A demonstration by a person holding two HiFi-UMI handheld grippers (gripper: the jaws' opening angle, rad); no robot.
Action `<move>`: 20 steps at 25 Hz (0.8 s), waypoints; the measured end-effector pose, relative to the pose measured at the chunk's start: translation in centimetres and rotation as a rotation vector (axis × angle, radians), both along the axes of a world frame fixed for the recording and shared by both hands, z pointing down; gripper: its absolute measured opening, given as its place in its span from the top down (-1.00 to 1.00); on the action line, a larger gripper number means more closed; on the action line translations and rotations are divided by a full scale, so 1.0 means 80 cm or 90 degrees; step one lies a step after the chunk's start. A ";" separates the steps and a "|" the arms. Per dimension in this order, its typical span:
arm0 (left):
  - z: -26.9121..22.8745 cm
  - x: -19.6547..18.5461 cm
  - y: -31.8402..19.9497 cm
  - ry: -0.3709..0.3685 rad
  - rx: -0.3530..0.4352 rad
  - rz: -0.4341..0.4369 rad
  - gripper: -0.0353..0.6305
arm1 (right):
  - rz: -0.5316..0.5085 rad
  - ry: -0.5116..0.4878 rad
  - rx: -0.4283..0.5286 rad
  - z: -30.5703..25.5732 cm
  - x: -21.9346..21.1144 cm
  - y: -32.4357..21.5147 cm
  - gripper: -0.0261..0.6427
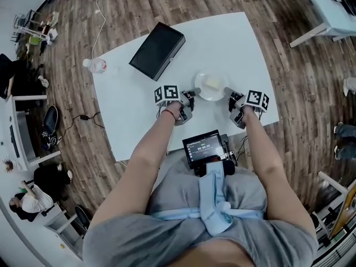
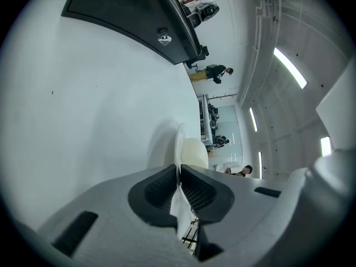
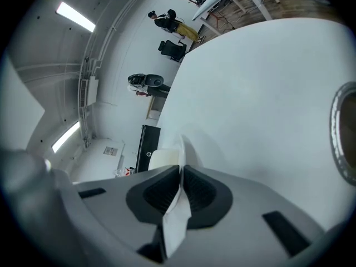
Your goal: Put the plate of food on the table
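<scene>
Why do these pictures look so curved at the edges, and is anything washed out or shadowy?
Head view: a wide lens bows the edges of the table, and the white plate nearly fades into it. Left gripper view: round black border, a glaring ceiling light, the plate's soft shadow on the table. Right gripper view: same round frame, another bright light strip.

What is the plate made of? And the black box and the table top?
The plate looks like thin, glossy plastic or glass; its pale rim shines, but which one is unclear. The black box seems matte plastic or coated board: flat, dull faces. The table top looks like smooth white laminate, with a faint sheen.
</scene>
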State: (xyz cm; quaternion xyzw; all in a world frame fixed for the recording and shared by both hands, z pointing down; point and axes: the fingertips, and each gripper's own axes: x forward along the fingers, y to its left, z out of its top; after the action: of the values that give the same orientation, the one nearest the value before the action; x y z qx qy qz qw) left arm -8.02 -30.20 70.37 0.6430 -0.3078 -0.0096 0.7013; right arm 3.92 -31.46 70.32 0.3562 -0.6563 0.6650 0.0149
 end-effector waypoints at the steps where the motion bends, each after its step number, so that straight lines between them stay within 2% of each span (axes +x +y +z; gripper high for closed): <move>1: 0.001 -0.001 0.001 0.000 -0.003 0.000 0.80 | -0.001 0.002 -0.002 0.001 -0.001 0.001 0.79; 9: 0.013 0.001 0.005 -0.013 -0.014 0.000 0.80 | 0.005 0.008 -0.021 0.011 0.001 0.006 0.79; 14: 0.010 0.005 0.010 -0.024 0.007 0.020 0.79 | 0.016 0.007 -0.030 0.014 0.005 0.012 0.79; 15: 0.007 0.007 0.010 -0.019 0.011 0.025 0.74 | 0.018 0.007 -0.031 0.014 0.005 0.011 0.79; 17: 0.003 0.008 0.012 -0.012 0.011 0.030 0.52 | 0.016 0.009 -0.031 0.016 0.006 0.011 0.79; 20: 0.001 0.002 0.020 -0.030 0.008 0.037 0.47 | 0.011 0.013 -0.034 0.018 0.005 0.012 0.79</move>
State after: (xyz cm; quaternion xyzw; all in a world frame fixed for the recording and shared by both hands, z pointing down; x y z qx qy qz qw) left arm -7.85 -28.61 70.44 0.6558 -0.3056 0.0239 0.6899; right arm 4.33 -30.50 71.77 0.3683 -0.6348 0.6788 0.0252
